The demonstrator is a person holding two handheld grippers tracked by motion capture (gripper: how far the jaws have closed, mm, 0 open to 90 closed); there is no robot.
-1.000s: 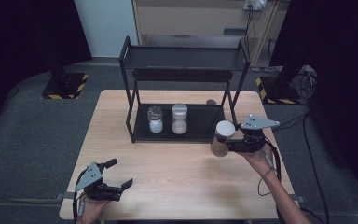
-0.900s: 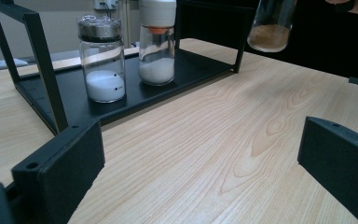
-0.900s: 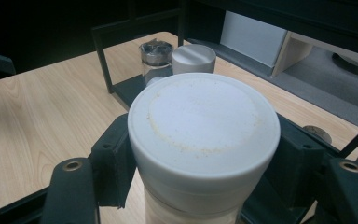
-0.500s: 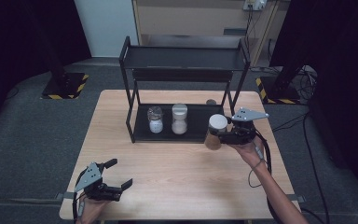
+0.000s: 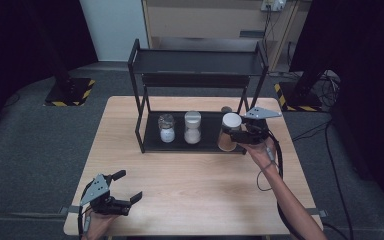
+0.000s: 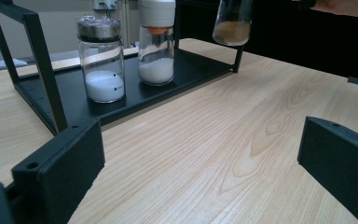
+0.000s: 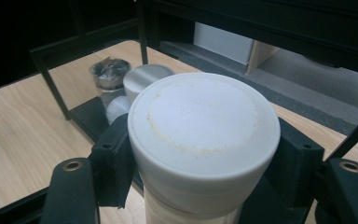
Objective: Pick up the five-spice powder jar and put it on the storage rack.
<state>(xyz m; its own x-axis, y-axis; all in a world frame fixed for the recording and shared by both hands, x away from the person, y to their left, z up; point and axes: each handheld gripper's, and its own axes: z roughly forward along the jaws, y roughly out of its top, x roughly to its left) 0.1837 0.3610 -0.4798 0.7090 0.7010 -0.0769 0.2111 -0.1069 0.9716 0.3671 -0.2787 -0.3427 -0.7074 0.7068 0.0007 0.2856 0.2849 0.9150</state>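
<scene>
the right gripper (image 5: 236,135) was clamped on a white-lidded spice jar (image 5: 228,131) holding brown powder, its jaws pressed against the jar just below the lid, and it held the jar at the right end of the black two-tier rack (image 5: 198,65), right of centre in the high view. two jars already stood on the rack's lower tray (image 5: 207,131): a short jar with a metal lid (image 5: 166,128) and a taller jar with a white cap (image 5: 192,127), both part full of white powder and just beside each other. by my reading the work was well along, with two jars shelved and the third carried to the edge of the tray but not yet set down; what remained was to lower it beside the taller jar and let go. the left gripper (image 5: 115,195) rested at the lower left of the high view, near the front edge of the wooden table (image 5: 190,185), its jaws spread wide with nothing between them. the left gripper view showed the carried jar (image 6: 232,21) at its top edge, its base hanging clear above the tray (something the high view could not settle), and the powder levels in the shelved jars. the right gripper view showed the lid (image 7: 204,126) from above, faintly dusted with powder, with the two shelved jars behind it at the upper left.
</scene>
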